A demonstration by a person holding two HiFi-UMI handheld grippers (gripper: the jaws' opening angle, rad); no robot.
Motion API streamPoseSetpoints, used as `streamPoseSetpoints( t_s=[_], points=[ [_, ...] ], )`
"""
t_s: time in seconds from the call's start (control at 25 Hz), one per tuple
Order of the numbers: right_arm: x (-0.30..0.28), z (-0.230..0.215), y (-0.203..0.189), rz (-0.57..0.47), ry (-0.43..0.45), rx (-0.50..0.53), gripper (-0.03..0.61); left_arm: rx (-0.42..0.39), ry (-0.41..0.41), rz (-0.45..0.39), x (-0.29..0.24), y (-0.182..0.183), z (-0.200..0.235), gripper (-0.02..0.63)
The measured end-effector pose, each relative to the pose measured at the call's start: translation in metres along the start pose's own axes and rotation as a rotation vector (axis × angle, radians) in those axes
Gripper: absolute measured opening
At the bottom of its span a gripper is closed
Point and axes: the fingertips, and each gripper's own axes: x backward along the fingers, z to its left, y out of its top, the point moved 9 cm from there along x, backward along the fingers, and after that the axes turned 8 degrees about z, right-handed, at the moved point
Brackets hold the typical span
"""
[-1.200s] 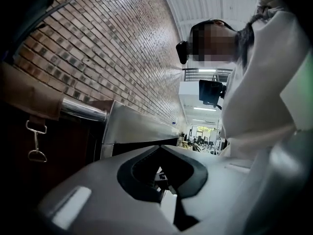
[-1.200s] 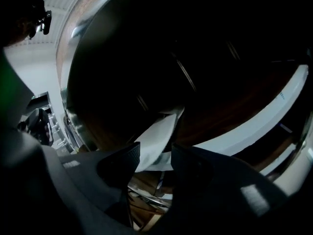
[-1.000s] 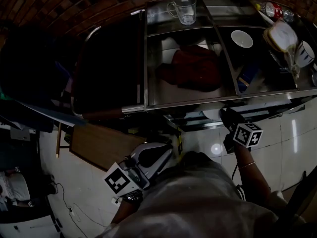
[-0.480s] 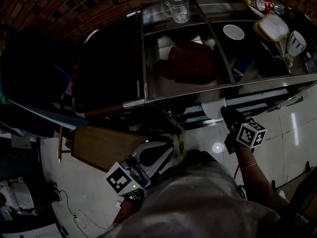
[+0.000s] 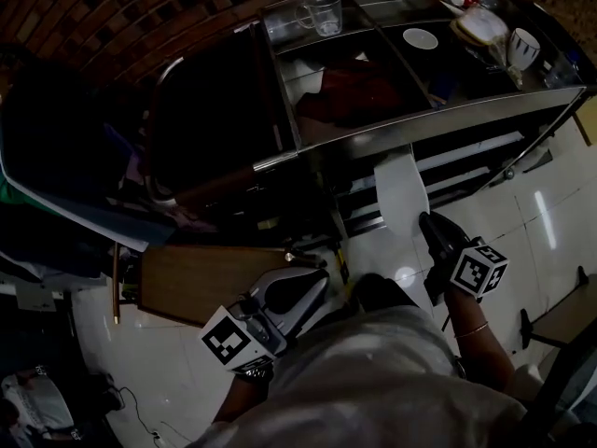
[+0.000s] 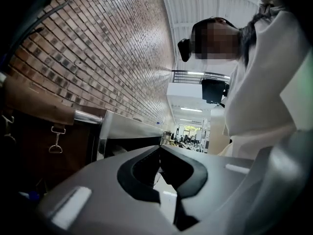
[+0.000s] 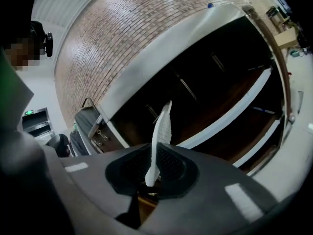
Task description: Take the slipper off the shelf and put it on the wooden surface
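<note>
A white slipper [image 5: 401, 192] hangs out in front of the metal shelf unit [image 5: 438, 124], clear of its lower tier. My right gripper [image 5: 432, 227] is shut on its near end. In the right gripper view the slipper [image 7: 162, 131] stands edge-on, pinched between the dark pads, with my right gripper [image 7: 152, 173] pointing at the dark shelf opening. The wooden surface [image 5: 201, 278] is a low brown board on the floor at the left. My left gripper [image 5: 317, 283] hovers by its right end, jaws together and empty; the left gripper [image 6: 159, 151] faces the shelf's end.
On the shelf top stand a glass mug [image 5: 320, 12], a white bowl [image 5: 420, 37] and a cup [image 5: 522, 47]; a red cloth [image 5: 359, 91] lies one tier down. A dark bag [image 5: 215, 110] stands left of the shelf. White tiled floor [image 5: 532, 222] lies below.
The right gripper has drawn back and up from the shelf's lower tier, pulling the white slipper out with it. The left gripper has shifted slightly toward the wooden board.
</note>
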Motion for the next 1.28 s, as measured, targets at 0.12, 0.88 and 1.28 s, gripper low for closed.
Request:
streamPoseSetpoints(
  t_s=[0.12, 0.88, 1.28],
  points=[
    [0.021, 0.033, -0.023, -0.029, -0.023, -0.015, 0.031, -0.02, -0.011, 0.023, 0.031, -0.007, -0.008, 0.0],
    [0.135, 0.151, -0.137, -0.154, -0.08, -0.067, 0.031, -0.017, -0.119, -0.037, 0.109, -0.021, -0.063, 0.0],
    [0.211, 0.193, -0.185, -0.14, -0.014, 0.007, 0.031, 0.012, -0.158, -0.049, 0.107, -0.028, -0.153, 0.0]
  ],
)
